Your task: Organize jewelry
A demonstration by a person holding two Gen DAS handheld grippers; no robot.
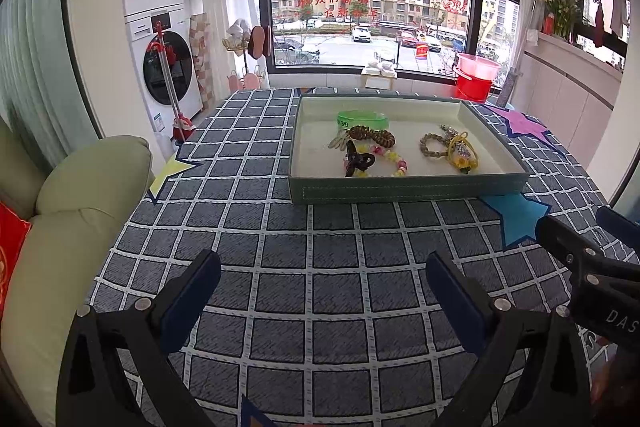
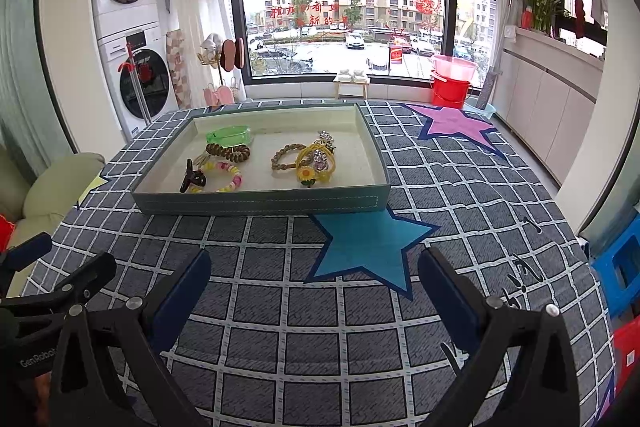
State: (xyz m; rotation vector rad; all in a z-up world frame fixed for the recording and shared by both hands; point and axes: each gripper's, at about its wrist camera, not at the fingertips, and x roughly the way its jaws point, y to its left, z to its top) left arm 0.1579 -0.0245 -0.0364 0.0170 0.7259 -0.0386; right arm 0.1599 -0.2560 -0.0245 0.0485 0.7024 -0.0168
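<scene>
Left hand-held gripper [image 1: 323,283] apart | right hand-held gripper [image 2: 315,277] apart | tray [image 2: 260,202] ahead, bracelets seemingly tangled | tablecloth [image 1: 280,251] between bare.

The left gripper [image 1: 323,281] hovered over the checked tablecloth [image 1: 280,259], its jaws spread wide with nothing between them. Beyond it sat a shallow grey-green tray [image 1: 408,187] holding a green bangle [image 1: 362,119], a brown beaded bracelet [image 1: 372,135], a dark hair claw [image 1: 358,161], a pastel bead bracelet [image 1: 394,161] and a yellow ornament [image 1: 463,153]. The right gripper [image 1: 592,263] entered from the right edge; whether it was spread or closed could not be determined.
</scene>
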